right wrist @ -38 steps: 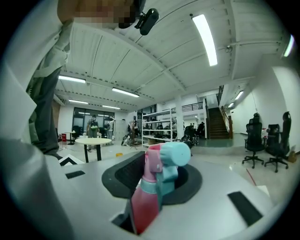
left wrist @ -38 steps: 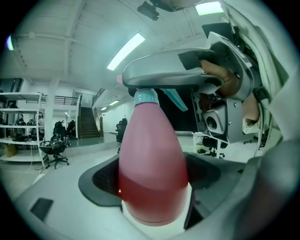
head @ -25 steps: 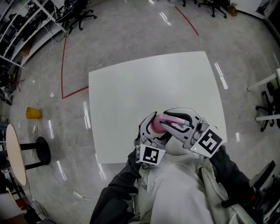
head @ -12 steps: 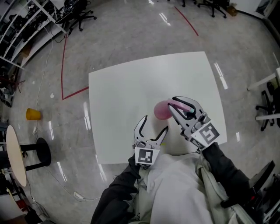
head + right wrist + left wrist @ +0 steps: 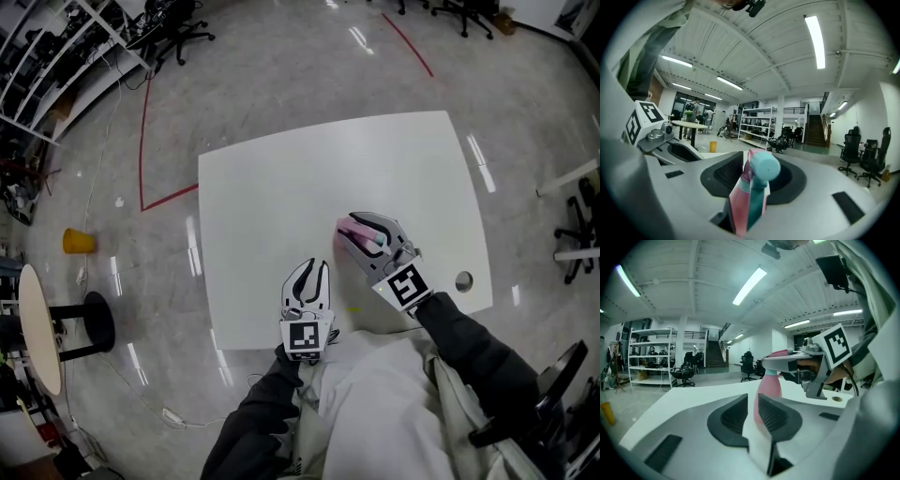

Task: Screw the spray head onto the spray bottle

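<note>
The pink spray bottle [image 5: 343, 234] stands upright on the white table [image 5: 281, 197]. In the left gripper view the bottle [image 5: 768, 383] rises beyond the jaws. Its pink and teal spray head [image 5: 757, 176] sits on top. My right gripper [image 5: 356, 230] is shut on that head from the side. My left gripper [image 5: 317, 267] hovers near the table's front edge, short of the bottle. Its jaws are closing, a narrow gap is left, and nothing is between them. The left gripper [image 5: 751, 401] points at the bottle, and the right gripper [image 5: 787, 363] shows above it.
A round hole [image 5: 463, 280] is cut in the table near its right front corner. On the floor to the left are a yellow cone [image 5: 75, 241], a round side table [image 5: 28, 328] and a black stool [image 5: 94, 319]. Shelves and office chairs stand further off.
The left gripper has let go of the bottle, drawn back toward the front edge and narrowed its jaws. The right gripper, still on the spray head, has shifted slightly with the bottle.
</note>
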`<state>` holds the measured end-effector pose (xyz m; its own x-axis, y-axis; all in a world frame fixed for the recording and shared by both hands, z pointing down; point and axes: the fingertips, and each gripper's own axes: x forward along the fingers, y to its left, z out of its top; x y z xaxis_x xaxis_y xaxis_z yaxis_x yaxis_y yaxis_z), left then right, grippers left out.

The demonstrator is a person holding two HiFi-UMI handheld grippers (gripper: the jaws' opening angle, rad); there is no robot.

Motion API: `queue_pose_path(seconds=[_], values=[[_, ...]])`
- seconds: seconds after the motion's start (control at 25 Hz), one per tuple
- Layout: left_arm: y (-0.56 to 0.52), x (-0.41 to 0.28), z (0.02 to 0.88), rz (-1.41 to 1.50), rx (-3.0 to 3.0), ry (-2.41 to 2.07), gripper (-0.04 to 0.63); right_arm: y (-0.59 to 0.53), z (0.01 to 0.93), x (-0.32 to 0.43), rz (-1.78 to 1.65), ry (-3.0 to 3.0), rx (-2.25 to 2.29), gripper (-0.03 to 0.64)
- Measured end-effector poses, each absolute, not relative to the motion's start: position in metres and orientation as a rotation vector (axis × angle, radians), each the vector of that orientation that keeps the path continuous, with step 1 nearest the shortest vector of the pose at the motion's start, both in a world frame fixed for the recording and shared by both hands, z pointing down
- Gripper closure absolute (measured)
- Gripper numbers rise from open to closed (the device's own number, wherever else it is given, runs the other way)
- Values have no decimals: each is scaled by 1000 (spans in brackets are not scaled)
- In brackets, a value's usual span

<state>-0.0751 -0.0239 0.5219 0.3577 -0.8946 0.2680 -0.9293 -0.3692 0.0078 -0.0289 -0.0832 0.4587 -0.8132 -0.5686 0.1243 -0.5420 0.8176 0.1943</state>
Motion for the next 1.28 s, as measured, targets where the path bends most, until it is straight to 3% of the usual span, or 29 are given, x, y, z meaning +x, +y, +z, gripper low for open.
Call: queue_pose_path(seconds=[0.08, 0.12, 0.36, 0.52, 0.56, 0.68, 0.88, 1.28], values=[[-24, -77, 525, 316, 2435, -1673, 577, -77, 455, -29, -239, -2871, 875, 428], [-24, -77, 526, 307, 2428, -1674, 580, -76, 453, -25, -218, -2896, 905, 406], [-24, -81, 528, 260, 2374, -1672, 588, -65, 441, 40, -53, -2888, 1166, 402], [-27, -90, 534, 238, 2324, -1669, 588, -61, 480, 96, 43, -2716, 1356, 403], [-27, -90, 537, 239, 2316, -1664, 588, -58, 494, 101, 80, -2670, 1359, 428], [-25, -84, 541, 260, 2320, -1637, 588, -46, 516, 95, 76, -2575, 1309, 621], [-19, -72, 543, 305, 2355, -1589, 588, -31, 530, 63, 112, -2599, 1176, 622], [-14, -71, 554, 340, 2332, -1572, 588, -29, 551, 69, 216, -2583, 1157, 622]])
